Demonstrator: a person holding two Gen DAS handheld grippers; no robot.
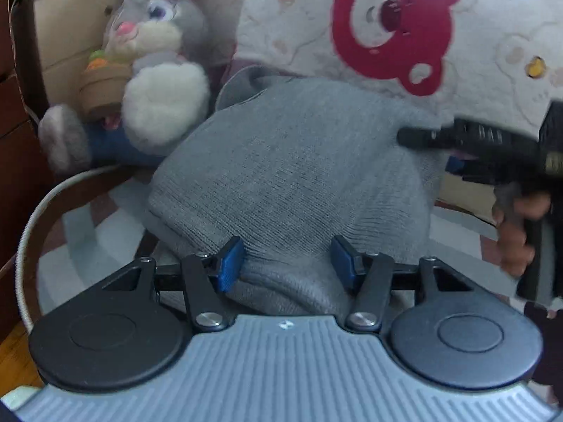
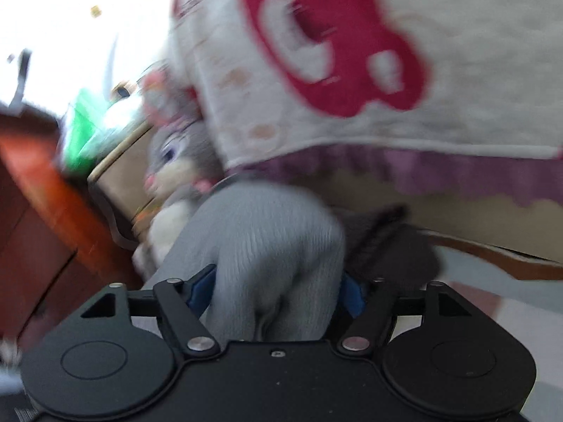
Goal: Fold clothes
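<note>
A grey knit garment rises in a rounded heap in front of my left gripper. A thick fold of it fills the gap between the blue pads, which press it from both sides. My right gripper comes in from the right, held by a hand, with its tip at the garment's far right edge. In the right wrist view the same grey garment is bunched between the right gripper's fingers; that view is blurred.
A grey plush rabbit sits to the left behind the garment. A white blanket with a red bear print hangs behind. A white cable curves along the left. Wooden furniture stands at the left. A blurred dark shape lies right of the garment.
</note>
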